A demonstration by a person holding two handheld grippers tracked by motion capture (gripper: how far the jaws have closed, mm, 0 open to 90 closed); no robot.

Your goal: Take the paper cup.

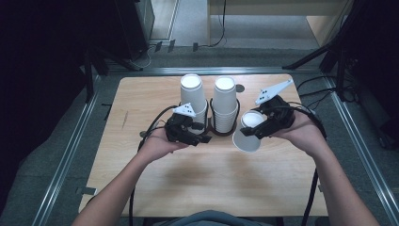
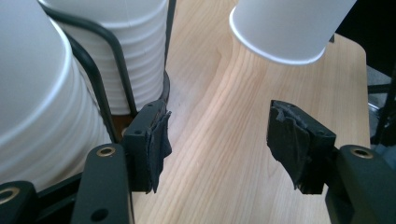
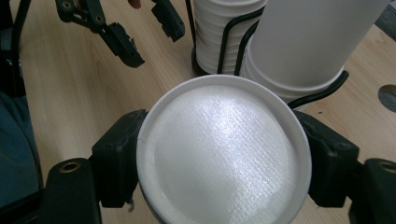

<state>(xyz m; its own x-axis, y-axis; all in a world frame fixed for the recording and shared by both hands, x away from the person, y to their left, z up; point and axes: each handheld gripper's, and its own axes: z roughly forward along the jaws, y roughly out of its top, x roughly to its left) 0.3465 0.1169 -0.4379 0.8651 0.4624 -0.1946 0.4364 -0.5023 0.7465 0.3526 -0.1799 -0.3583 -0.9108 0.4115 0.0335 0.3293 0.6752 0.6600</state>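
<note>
Right gripper (image 1: pixel 256 130) is clamped on a single white paper cup (image 1: pixel 249 132), jaws pressing either side of the cup body near its base. The right gripper view looks straight at the cup's flat bottom (image 3: pixel 224 149) with a black jaw on each flank. The cup is tilted, open mouth down and toward the near side, held above the wooden table (image 1: pixel 211 179) and clear of it, just right of the cup holder. Left gripper (image 1: pixel 200 137) has its jaws apart and empty, sitting low just near of the left stack; in the left gripper view the gap between its pads (image 2: pixel 156 140) frames bare tabletop, with the held cup's rim (image 2: pixel 280 44) hanging farther off.

Two stacks of white paper cups stand upside down in a black wire holder (image 1: pixel 226 129) at table centre, far side: left stack (image 1: pixel 194 94) and right stack (image 1: pixel 225 103).

Step in hand, as judged: one cup is separate from the stacks and carried to the right, either just pulled off or on its way somewhere. Next move likely calls for turning the cup level and setting it on open table, or lining it up over a stack; the empty gripper looks placed to steady the holder.
</note>
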